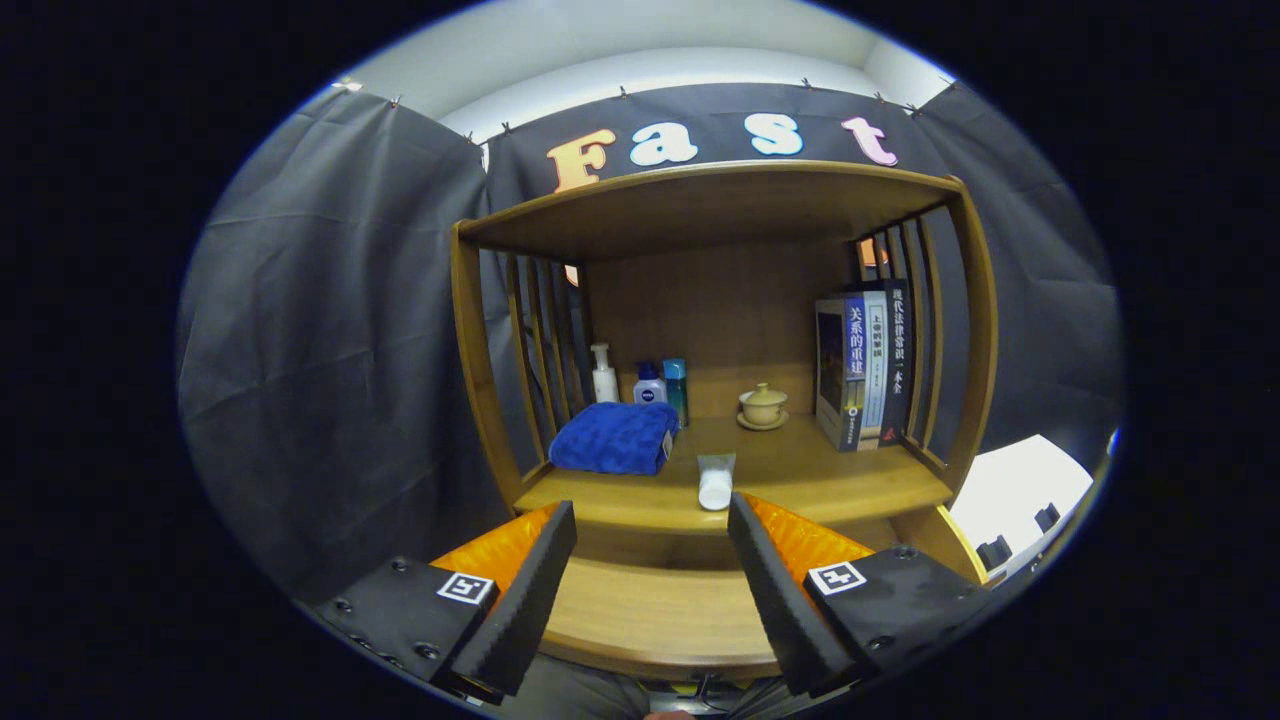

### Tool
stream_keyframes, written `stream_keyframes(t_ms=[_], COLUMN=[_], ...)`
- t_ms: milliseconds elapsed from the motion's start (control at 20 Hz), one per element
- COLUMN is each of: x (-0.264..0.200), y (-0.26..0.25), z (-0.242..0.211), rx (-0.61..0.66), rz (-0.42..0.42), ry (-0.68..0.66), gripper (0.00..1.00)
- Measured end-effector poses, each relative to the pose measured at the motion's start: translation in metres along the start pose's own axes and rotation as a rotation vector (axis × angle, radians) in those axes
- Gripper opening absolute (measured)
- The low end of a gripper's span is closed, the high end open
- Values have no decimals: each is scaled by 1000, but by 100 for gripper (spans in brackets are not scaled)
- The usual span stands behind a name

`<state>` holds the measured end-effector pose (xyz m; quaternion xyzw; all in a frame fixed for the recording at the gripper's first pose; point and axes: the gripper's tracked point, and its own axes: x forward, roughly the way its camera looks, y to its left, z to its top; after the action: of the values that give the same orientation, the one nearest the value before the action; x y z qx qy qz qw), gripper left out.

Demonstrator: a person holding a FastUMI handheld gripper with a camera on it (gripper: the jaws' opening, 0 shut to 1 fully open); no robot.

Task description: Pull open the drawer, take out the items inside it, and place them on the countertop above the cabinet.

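Gripper view: gripper (650,590) spread wide, holding nothing. White tube (716,481) on countertop (800,480): light, squishy, slippery; best pinched mid-body.

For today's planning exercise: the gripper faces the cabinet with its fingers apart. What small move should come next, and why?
Probably lower the gripper toward the drawer front between its fingers: it is open, holds nothing, and a white tube already lies on the countertop beyond.

Dim booth, light apparently from above, shelf (735,470) evenly lit, strong fisheye bending at edges, centre sharp, rim slightly soft.
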<state>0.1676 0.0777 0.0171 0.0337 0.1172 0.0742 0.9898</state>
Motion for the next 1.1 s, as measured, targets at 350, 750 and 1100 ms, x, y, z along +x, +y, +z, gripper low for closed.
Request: stream_keyframes(t_ms=[350, 750, 1100], x=[-27, -41, -33], y=[0, 5, -26], z=[-63, -123, -170], rx=[-61, -68, -10], rz=[-26, -35, -131], ry=[12, 64, 130], gripper=[99, 99, 99])
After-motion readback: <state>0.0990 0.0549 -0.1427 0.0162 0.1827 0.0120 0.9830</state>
